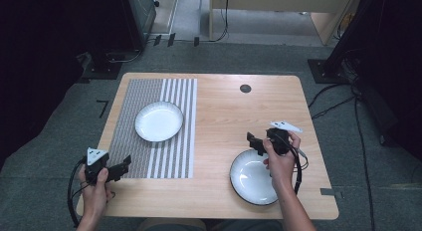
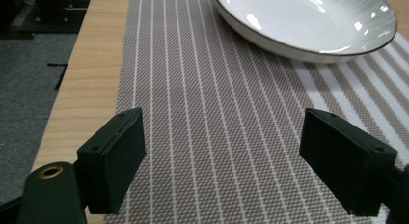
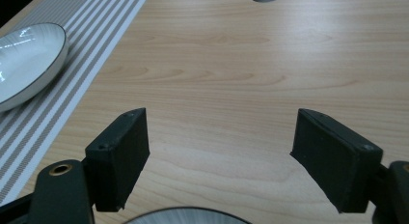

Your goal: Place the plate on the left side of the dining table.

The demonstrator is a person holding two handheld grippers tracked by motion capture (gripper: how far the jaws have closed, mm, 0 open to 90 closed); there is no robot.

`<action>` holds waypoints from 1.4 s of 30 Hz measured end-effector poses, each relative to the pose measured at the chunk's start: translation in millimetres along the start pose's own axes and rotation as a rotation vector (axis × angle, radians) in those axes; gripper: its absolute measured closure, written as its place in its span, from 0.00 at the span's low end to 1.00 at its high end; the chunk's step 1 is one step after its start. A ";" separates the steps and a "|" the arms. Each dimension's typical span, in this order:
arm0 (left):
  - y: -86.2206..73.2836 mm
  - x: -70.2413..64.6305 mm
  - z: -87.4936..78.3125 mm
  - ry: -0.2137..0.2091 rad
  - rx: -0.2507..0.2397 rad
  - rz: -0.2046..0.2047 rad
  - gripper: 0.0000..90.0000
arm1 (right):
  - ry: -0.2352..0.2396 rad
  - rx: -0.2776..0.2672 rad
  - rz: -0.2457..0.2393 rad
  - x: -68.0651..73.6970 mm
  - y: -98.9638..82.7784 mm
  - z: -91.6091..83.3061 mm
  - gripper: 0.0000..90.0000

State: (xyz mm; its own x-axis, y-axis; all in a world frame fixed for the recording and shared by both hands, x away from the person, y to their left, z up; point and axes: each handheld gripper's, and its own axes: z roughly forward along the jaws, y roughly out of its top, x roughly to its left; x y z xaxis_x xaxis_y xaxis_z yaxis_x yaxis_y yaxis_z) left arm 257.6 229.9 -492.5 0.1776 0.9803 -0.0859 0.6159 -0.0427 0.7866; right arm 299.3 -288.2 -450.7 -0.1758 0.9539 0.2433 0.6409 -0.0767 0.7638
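Observation:
A white bowl (image 1: 158, 121) with a dark rim rests on a striped placemat (image 1: 127, 121) on the table's left half. A second white bowl (image 1: 251, 176) sits on bare wood near the front right. My left gripper (image 1: 121, 166) hovers open over the placemat's near left corner, jaws wide apart with nothing between them; the bowl (image 2: 308, 21) lies ahead of it. My right gripper (image 1: 255, 143) is open just beyond the far rim of the front bowl (image 3: 188, 216), empty, pointing across bare wood toward the placemat (image 3: 72, 74).
The wooden table (image 1: 224, 106) has a round cable hole (image 1: 245, 88) near its far edge. Bare wood spans the middle between placemat and right bowl. Cables lie on the grey floor (image 1: 348, 116) at the right, and dark equipment stands behind.

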 end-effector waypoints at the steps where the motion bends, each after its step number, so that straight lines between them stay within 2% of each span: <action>1: -2.2 1.1 0.0 0.006 0.003 0.004 0.18 | -0.002 0.003 0.004 -2.3 -2.2 -1.0 0.23; 7: -12.0 7.1 0.8 0.034 0.026 0.023 0.17 | -0.017 0.005 0.020 -17.0 -15.1 -7.3 0.23; 13: -17.1 10.2 0.2 0.044 0.037 0.037 0.16 | -0.034 -0.004 0.046 -30.9 -24.1 -15.3 0.23; 18: -20.0 14.5 -1.6 0.071 0.038 0.048 0.16 | -0.049 -0.008 0.055 -40.1 -30.4 -22.4 0.23; 27: -25.1 20.4 -6.6 0.088 0.042 0.057 0.16 | -0.083 -0.009 0.082 -59.7 -42.5 -34.8 0.23; 42: -30.8 23.5 -10.8 0.076 0.060 0.069 0.16 | -0.133 0.001 0.122 -93.7 -68.3 -52.4 0.23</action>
State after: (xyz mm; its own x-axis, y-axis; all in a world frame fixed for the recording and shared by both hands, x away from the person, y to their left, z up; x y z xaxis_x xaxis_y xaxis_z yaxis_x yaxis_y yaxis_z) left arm 234.5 256.3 -512.2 0.1635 0.9864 0.0158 0.6496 -0.1197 0.7508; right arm 232.9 -387.6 -494.3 0.0036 0.9674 0.2532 0.6519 -0.1943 0.7330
